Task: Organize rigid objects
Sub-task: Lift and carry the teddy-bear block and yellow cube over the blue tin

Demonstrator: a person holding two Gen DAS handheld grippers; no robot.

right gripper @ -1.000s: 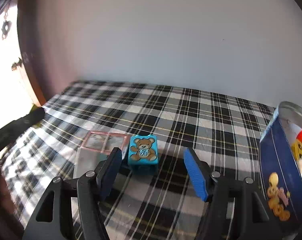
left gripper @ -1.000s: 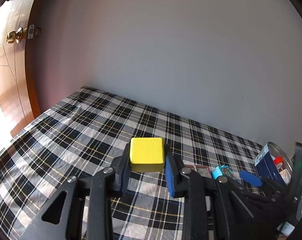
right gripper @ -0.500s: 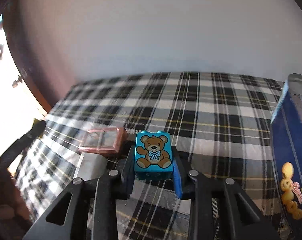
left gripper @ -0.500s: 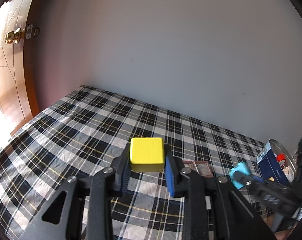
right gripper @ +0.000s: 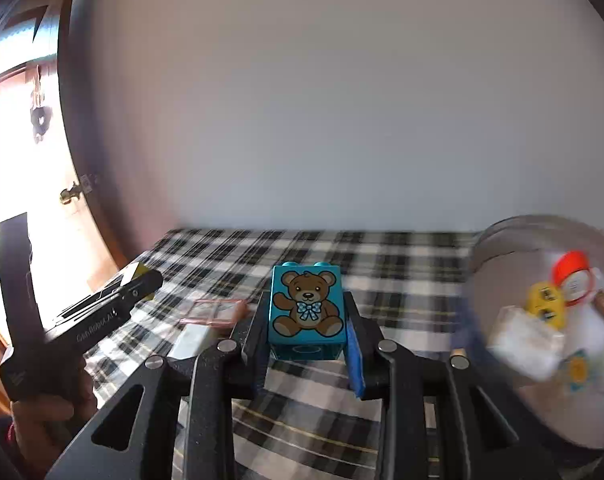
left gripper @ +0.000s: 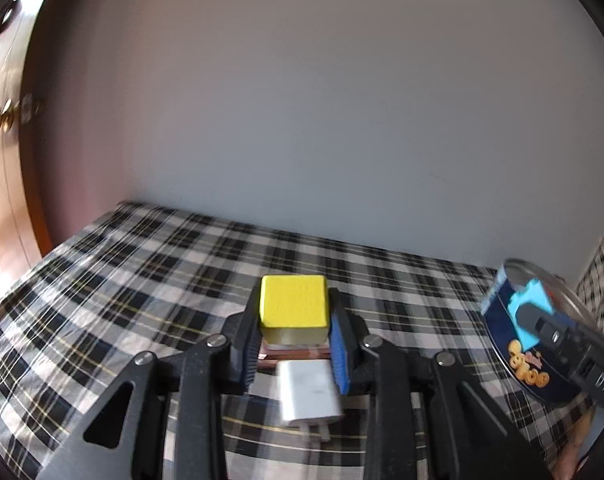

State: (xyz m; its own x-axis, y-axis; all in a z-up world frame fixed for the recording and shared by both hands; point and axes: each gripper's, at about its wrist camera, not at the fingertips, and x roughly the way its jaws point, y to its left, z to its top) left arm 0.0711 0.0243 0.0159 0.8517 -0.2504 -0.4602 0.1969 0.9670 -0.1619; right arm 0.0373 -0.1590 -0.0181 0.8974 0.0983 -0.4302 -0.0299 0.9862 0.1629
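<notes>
My left gripper (left gripper: 294,320) is shut on a yellow cube (left gripper: 294,304), held above a white charger plug (left gripper: 309,394) and a pink frame (left gripper: 294,354) lying on the plaid cloth. My right gripper (right gripper: 306,320) is shut on a teal brick with a teddy bear print (right gripper: 306,308), lifted off the cloth. A round blue tin (right gripper: 497,240) stands open just to its right, with several small items inside. In the left wrist view the teal brick (left gripper: 531,298) hangs in front of the tin (left gripper: 513,360). The left gripper's tip (right gripper: 114,300) shows at the left of the right wrist view.
The plaid tablecloth (left gripper: 142,280) runs back to a plain pale wall. A wooden door with a brass knob (left gripper: 6,120) stands at the left. The pink frame (right gripper: 216,312) and the charger (right gripper: 192,340) lie left of the teal brick. A hand (right gripper: 42,408) grips the left tool.
The right gripper closed on the bear brick, lifted it and carried it right, up to the tin. The left gripper moved right with the yellow cube, over the charger and frame.
</notes>
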